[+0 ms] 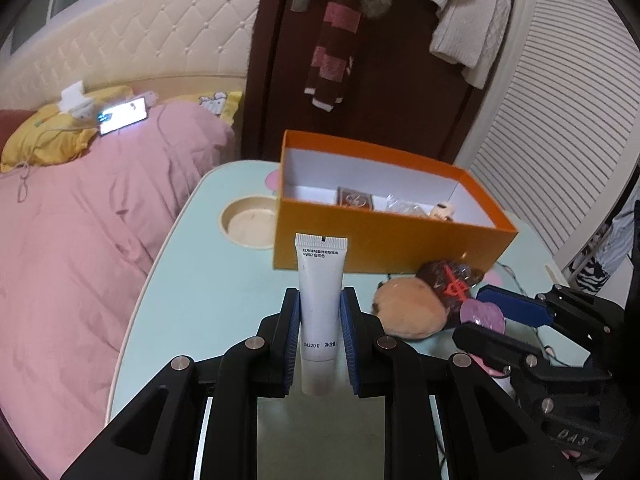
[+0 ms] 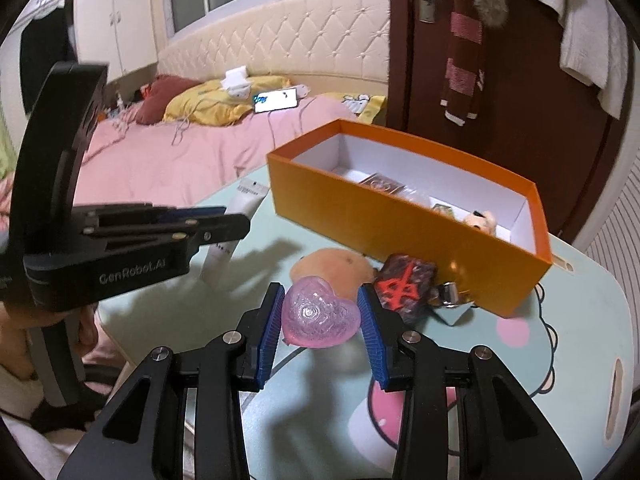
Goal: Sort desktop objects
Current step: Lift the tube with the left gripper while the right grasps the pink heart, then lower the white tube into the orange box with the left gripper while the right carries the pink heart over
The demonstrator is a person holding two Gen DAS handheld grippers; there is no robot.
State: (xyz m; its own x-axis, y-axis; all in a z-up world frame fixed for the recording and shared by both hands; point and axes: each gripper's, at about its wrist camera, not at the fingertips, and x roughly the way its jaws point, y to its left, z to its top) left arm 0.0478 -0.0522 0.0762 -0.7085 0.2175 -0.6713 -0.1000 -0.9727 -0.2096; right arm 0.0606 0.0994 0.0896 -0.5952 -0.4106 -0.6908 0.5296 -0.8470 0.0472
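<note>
The left tool [image 1: 320, 332] is clenched on a white tube [image 1: 320, 300], its blue ribbed pads pressing the two sides. The tube stands with its long axis pointing away from the tool, the flat crimped end toward the orange box [image 1: 384, 240], which is straight ahead and a little to the right in the left view. The right tool [image 2: 320, 316] is grasping a pink heart [image 2: 318, 318] between its pads; the heart looks like clear, soft, glittery plastic with a rounded shape.

In the right view the box lies in the upper right, beyond the heart, with its long side across the frame. I judge that both things must go forward and over the near wall of the box, and the right tool seems the nearer one. The box is stiff card, orange outside, white inside, with some small things already on its bottom.

On the pale green counter [image 1: 200, 280], between the tools and the box, rest a tan plush [image 2: 332, 268] and a dark pouch [image 2: 404, 284] with a red mark, near the box wall.
</note>
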